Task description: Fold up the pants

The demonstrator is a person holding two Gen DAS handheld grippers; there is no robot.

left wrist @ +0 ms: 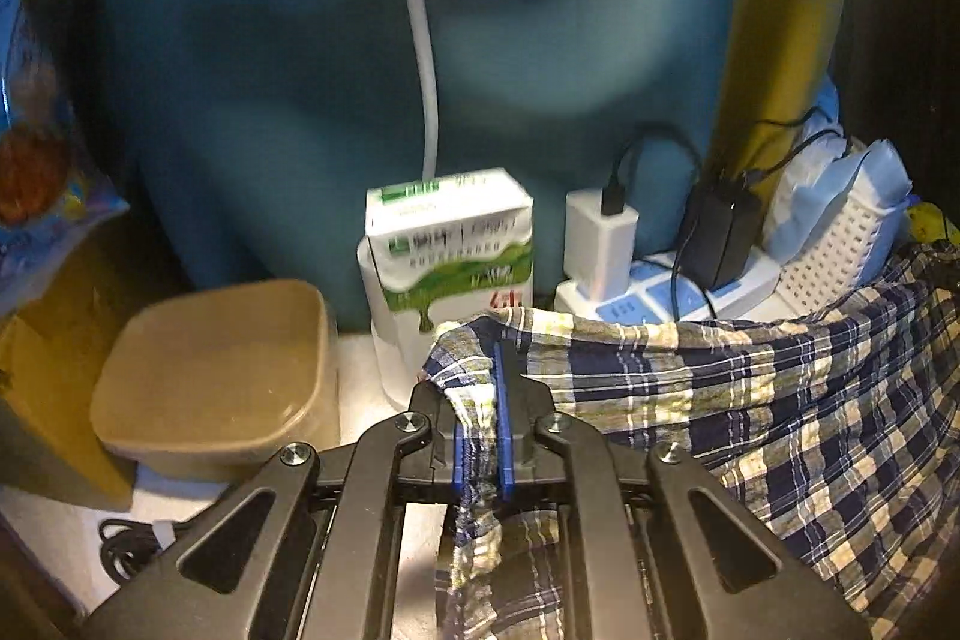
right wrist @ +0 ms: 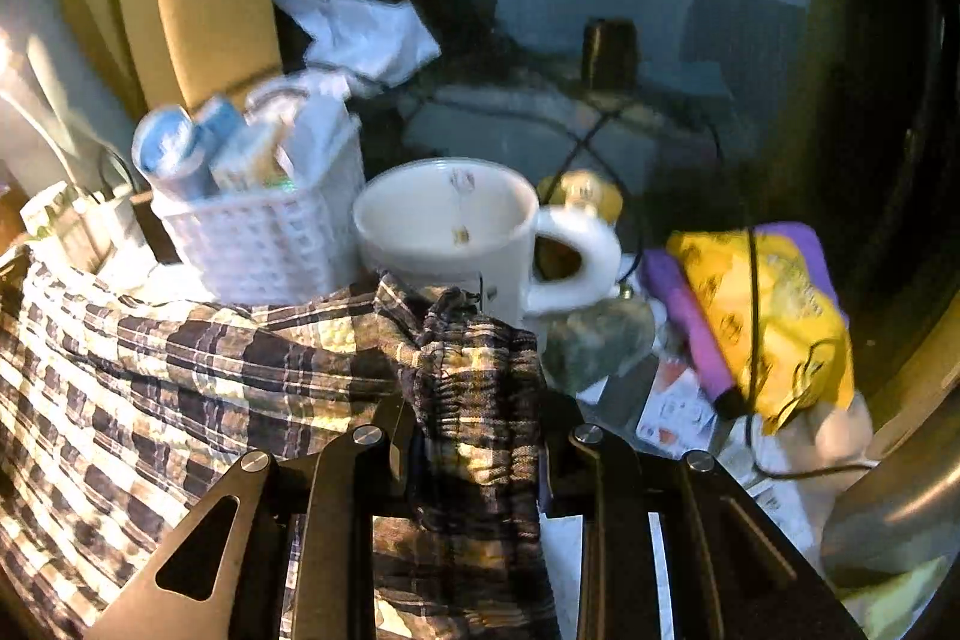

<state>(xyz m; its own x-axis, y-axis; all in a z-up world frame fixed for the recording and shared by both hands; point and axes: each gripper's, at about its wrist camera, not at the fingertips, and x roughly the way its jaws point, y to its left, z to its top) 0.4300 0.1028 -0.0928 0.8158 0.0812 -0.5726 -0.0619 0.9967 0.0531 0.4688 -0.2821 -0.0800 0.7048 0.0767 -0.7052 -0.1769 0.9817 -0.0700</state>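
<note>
The plaid pants [left wrist: 750, 400], blue, white and yellow checks, hang stretched between my two grippers. My left gripper [left wrist: 483, 394] is shut on one corner of the waistband, cloth pinched between its blue pads. The fabric spreads to the right and drapes down. In the right wrist view the pants [right wrist: 180, 376] spread to the left. My right gripper [right wrist: 474, 382] is shut on a bunched corner of the cloth, which covers its fingertips and hangs down between the fingers.
Left wrist view: a milk carton [left wrist: 450, 250], a tan lidded container [left wrist: 222, 376], a power strip with chargers [left wrist: 666, 274], a blue wall behind. Right wrist view: a white mug [right wrist: 456, 232], a white basket [right wrist: 264, 232], a yellow snack bag [right wrist: 774, 316], a stone [right wrist: 594, 346].
</note>
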